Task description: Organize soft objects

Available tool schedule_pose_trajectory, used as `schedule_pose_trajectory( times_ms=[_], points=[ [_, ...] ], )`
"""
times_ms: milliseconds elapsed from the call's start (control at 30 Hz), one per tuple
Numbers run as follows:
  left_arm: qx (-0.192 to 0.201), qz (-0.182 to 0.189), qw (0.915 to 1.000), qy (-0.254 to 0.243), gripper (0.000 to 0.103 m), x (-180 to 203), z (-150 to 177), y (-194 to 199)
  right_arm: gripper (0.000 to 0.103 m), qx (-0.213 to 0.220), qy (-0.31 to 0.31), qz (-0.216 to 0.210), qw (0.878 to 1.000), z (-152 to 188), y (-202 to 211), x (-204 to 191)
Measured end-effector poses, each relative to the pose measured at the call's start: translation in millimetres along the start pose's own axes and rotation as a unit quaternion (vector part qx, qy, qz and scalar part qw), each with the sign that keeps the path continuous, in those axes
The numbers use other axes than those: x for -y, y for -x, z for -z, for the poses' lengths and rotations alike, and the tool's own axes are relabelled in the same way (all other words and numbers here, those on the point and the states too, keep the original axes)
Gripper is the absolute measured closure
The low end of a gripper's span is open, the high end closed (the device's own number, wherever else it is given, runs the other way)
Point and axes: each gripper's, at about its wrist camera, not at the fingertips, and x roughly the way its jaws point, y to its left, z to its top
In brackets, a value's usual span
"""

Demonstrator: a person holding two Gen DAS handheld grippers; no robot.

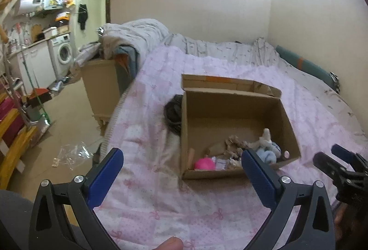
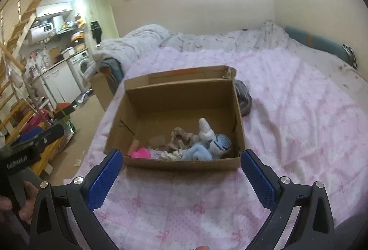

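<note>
left wrist view: left gripper (image 1: 181,166) hanging over the pink bedspread (image 1: 149,210), blue fingers (image 1: 105,177) spread wide, nothing between them. cardboard box (image 1: 232,109) open on the bed just ahead, flaps up at the far side. down in its near end, a jumble of soft things: pink ball (image 1: 204,163) at the left, beige crumpled cloth (image 1: 234,143) in the middle, light blue plush (image 1: 266,154) and a white plush piece (image 1: 265,135) at the right. dark bundle (image 1: 172,111) lying on the cover against the box's outer left wall. right gripper (image 1: 338,159) poking in at the right edge, tips apart and empty. washing machine (image 1: 63,53) far off at the left.

right wrist view: right gripper (image 2: 181,167) low above the bedspread (image 2: 184,210), jaws released, wide apart, empty. box (image 2: 181,98) dead ahead, near wall just beyond the fingertips. same heap inside: pink ball (image 2: 140,153) left, beige cloth (image 2: 180,137) centre, light blue plush (image 2: 197,151) and white piece (image 2: 205,129) right, plus a blue-and-white patterned item (image 2: 222,143) in the near right corner. grey bundle (image 2: 243,98) on the cover beside the box's right wall. left gripper body (image 2: 30,146) at the left edge, a hand (image 2: 25,204) wrapped around its handle.
</note>
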Motion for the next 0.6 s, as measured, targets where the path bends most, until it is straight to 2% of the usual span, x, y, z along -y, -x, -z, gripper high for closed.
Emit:
schedule_pose_trajectory(
  times_ms=[133, 400, 600],
  points=[
    [-0.003, -0.009, 0.9999, -0.010, 0.001, 4, 5, -4, 0.000, -0.005, 0.002, 0.000, 1.000, 1, -6, -1],
    [-0.022, -0.001, 0.9997, 0.009, 0.001, 0, 6, -13, 0.000, -0.015, 0.007, 0.007, 1.000, 4, -13, -3],
    [-0.024, -0.003, 0.9997, -0.007, 0.001, 3, 10, -13, 0.000, -0.024, -0.004, 0.017, 1.000, 5, -16, 0]
  ],
)
